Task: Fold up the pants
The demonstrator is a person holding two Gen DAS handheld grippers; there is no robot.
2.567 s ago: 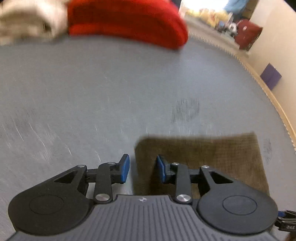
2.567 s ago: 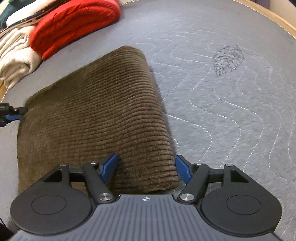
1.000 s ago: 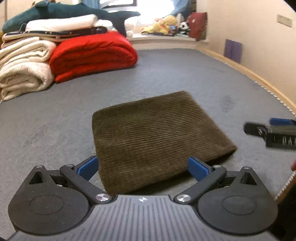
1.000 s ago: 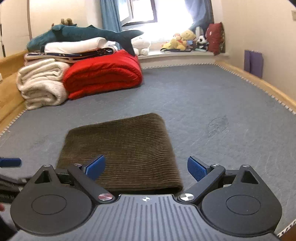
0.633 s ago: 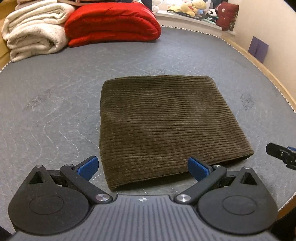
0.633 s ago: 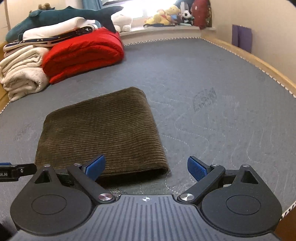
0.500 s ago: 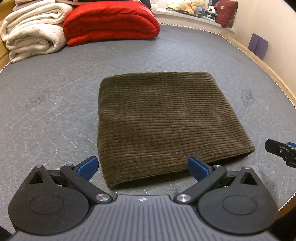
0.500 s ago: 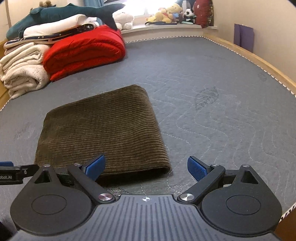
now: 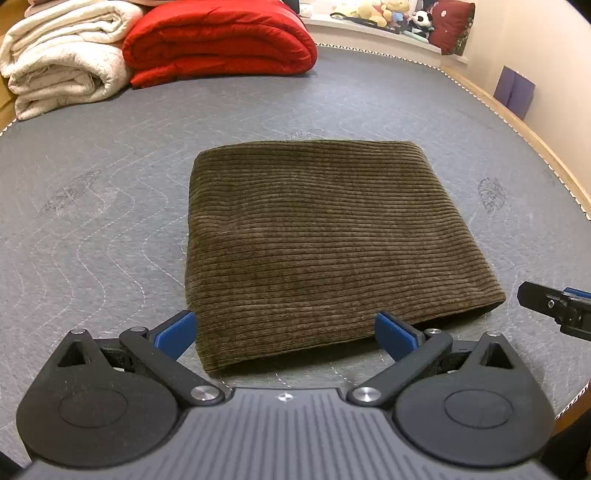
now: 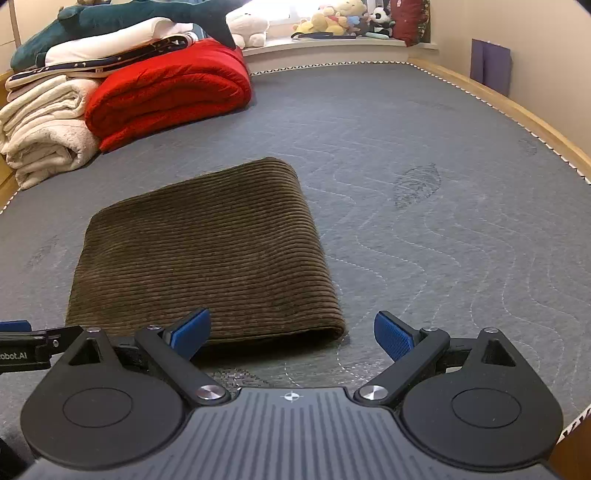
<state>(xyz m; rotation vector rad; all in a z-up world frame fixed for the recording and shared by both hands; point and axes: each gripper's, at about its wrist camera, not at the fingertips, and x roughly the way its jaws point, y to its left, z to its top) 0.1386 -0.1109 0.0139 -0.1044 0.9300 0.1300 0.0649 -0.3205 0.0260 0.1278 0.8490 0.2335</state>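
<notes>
The brown corduroy pants [image 9: 325, 236] lie folded into a flat rectangle on the grey quilted mattress [image 9: 110, 177]. My left gripper [image 9: 284, 332] hovers just in front of the near edge of the pants, open, with nothing between its blue pads. In the right wrist view the same folded pants [image 10: 207, 254] lie ahead and to the left. My right gripper [image 10: 291, 334] is open too and holds nothing, by the near right corner of the pants. Each gripper's tip shows at the edge of the other's view.
A red folded blanket [image 9: 218, 40] and a cream rolled blanket [image 9: 62, 59] are stacked at the far left of the mattress, with a plush shark [image 10: 122, 18] on top. Soft toys [image 10: 343, 18] line the far sill. A wooden bed rim [image 10: 517, 114] runs along the right.
Both grippers have let go of the pants, opened wide and pulled back above the near edge. In the last half second they barely shifted; the pants lie still.
</notes>
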